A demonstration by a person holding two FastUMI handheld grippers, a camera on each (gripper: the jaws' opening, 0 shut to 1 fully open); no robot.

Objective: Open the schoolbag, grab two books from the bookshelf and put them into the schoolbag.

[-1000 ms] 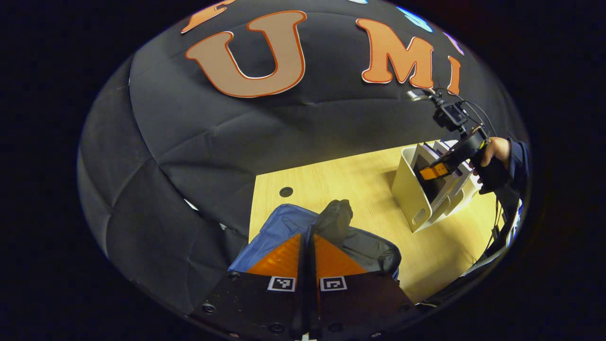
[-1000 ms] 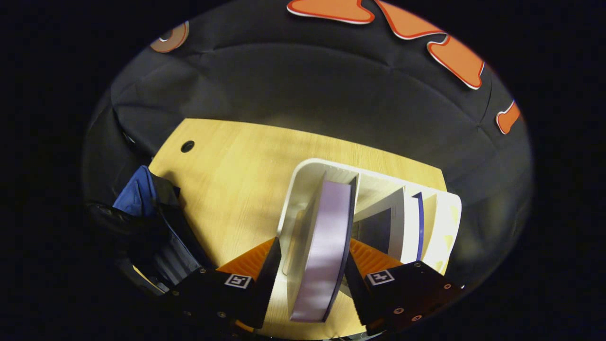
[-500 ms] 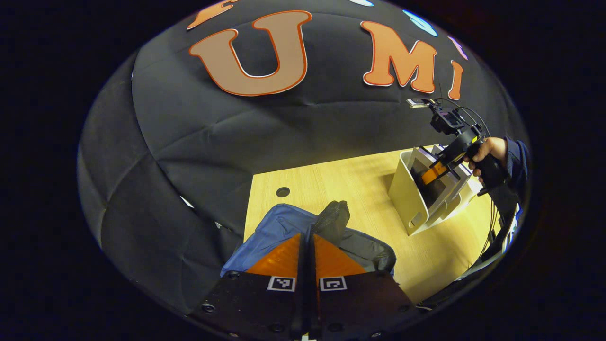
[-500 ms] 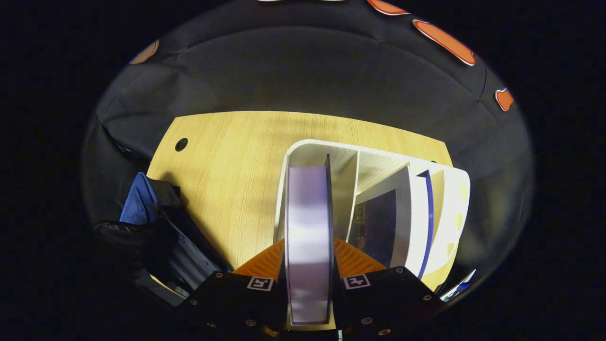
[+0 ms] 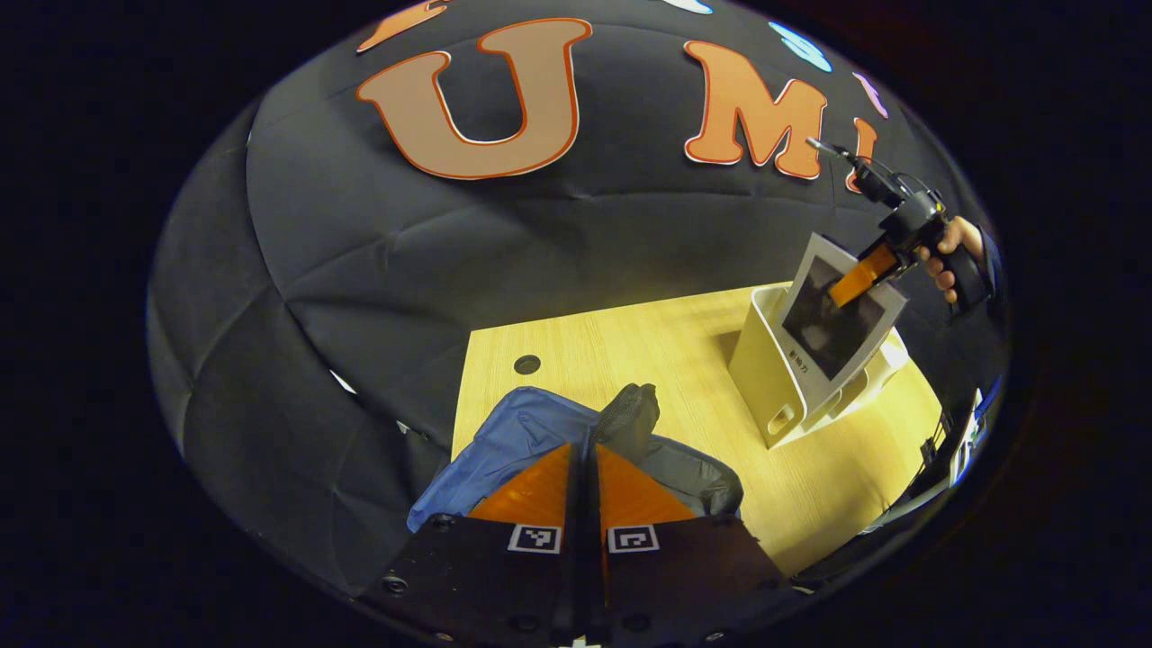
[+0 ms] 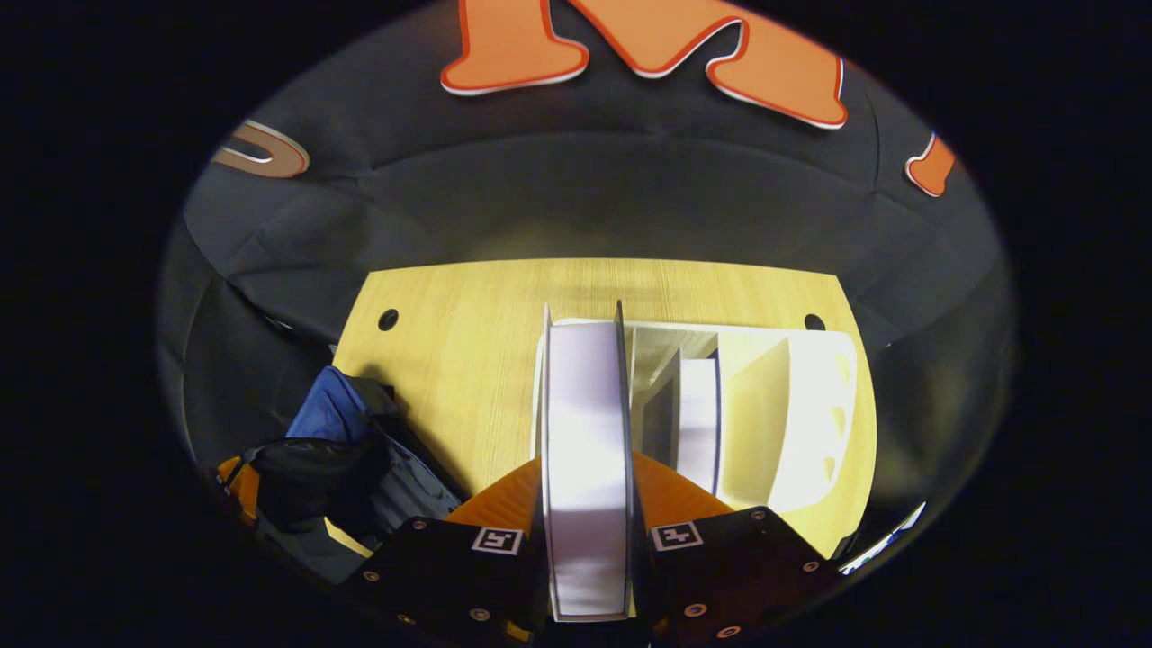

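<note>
Bare wooden table (image 5: 666,351) lies open between the schoolbag (image 5: 540,432) and the white bookshelf (image 5: 765,378), well apart, wide enough for a gripper to pass. In the right gripper view, the bookshelf's (image 6: 810,396) right-hand slots gape free; another book (image 6: 697,414) blocks the middle one.

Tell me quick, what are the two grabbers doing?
Left gripper: shut, pinching the schoolbag flap.
Right gripper: shut on a book, lifted partly out of the bookshelf.
</note>
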